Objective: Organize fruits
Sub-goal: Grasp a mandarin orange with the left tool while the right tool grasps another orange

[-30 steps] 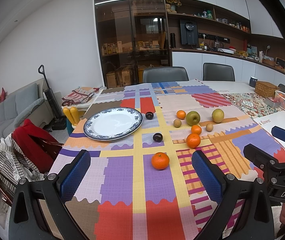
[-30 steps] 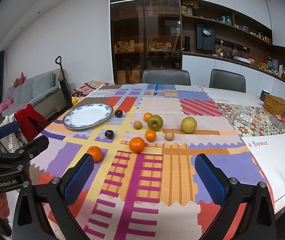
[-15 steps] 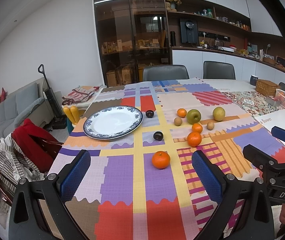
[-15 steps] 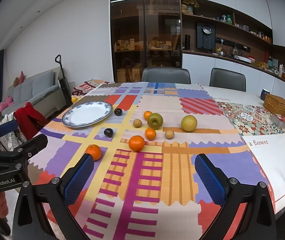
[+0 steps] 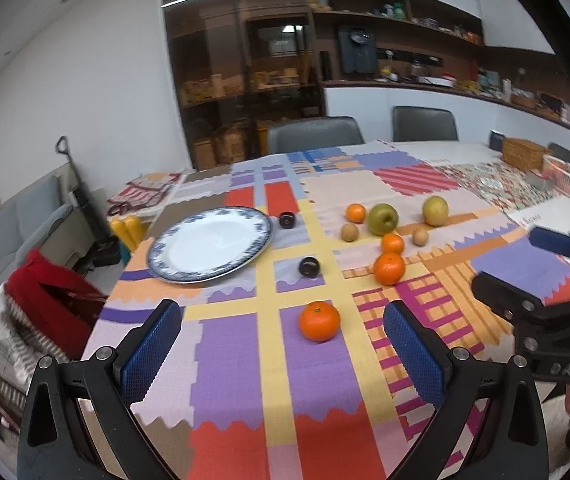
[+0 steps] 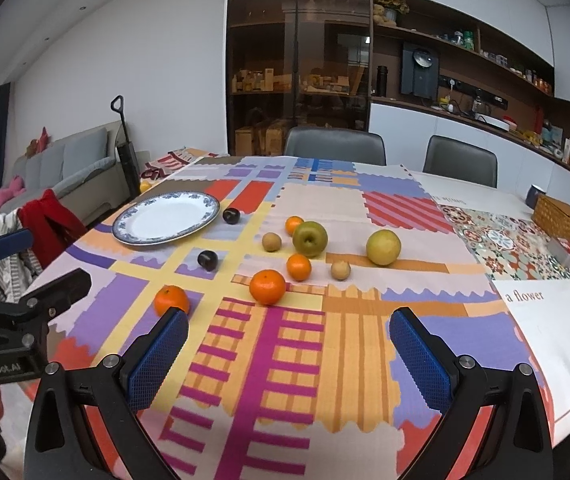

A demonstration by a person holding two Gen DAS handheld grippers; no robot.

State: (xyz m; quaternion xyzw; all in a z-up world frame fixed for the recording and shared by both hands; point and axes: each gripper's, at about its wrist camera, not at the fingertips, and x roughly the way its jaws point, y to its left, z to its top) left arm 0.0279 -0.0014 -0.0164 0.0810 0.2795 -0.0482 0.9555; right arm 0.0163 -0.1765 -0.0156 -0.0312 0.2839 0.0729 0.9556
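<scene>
Lining up on the near round orange mandarin [image 5: 319, 321]
Both hand-held grippers [image 5: 283, 344] [image 6: 289, 352] gape empty; straddle it squarely, then carry toward the blue-rimmed white plate [image 5: 210, 243] at ten o'clock.

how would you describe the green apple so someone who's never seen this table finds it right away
Start at the blue-rimmed white plate on the patchwork tablecloth, then look right to the cluster of loose fruit. The green apple sits at the cluster's far side, beside a small orange. It is the only green fruit, larger than the oranges and darker than the yellow fruit to its right.
</scene>
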